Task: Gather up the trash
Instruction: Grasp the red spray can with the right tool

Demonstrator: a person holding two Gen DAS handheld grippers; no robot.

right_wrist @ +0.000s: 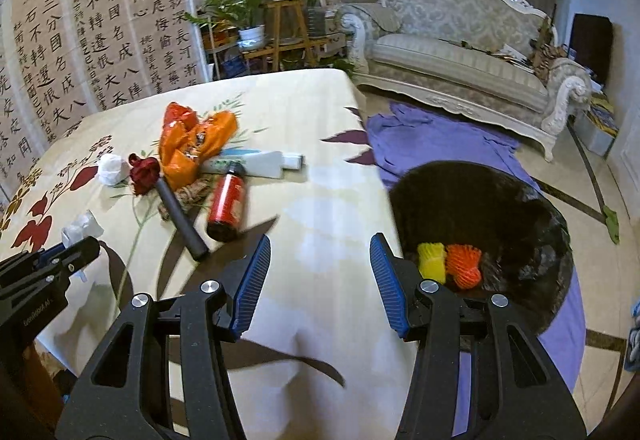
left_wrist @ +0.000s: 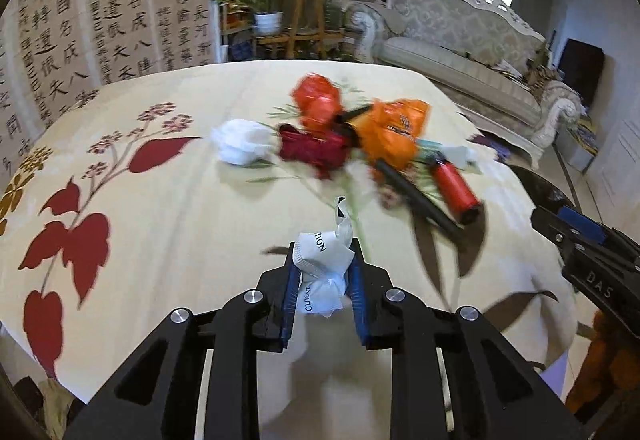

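Printed cloth table cover (right_wrist: 320,200); glossy orange plastic bags (right_wrist: 192,144); crinkled white plastic wrapper (left_wrist: 324,272); matt black tube (right_wrist: 180,212); shiny red can (right_wrist: 228,200).

Floral tablecloth (right_wrist: 320,200), ornate sofa (right_wrist: 460,52), calligraphy wall hanging (left_wrist: 100,12), potted plants (right_wrist: 256,12), purple sheet (right_wrist: 432,144)

The crumpled white wrapper (left_wrist: 320,272) shows "NOI" and "CURAT". "DAS" is on the right claw (left_wrist: 560,228). The wall scrolls (right_wrist: 92,24) carry big Chinese calligraphy.

Calligraphy wall (right_wrist: 80,40), ornate sofa (right_wrist: 460,52), potted plants (right_wrist: 256,4), tiled floor (right_wrist: 580,176)
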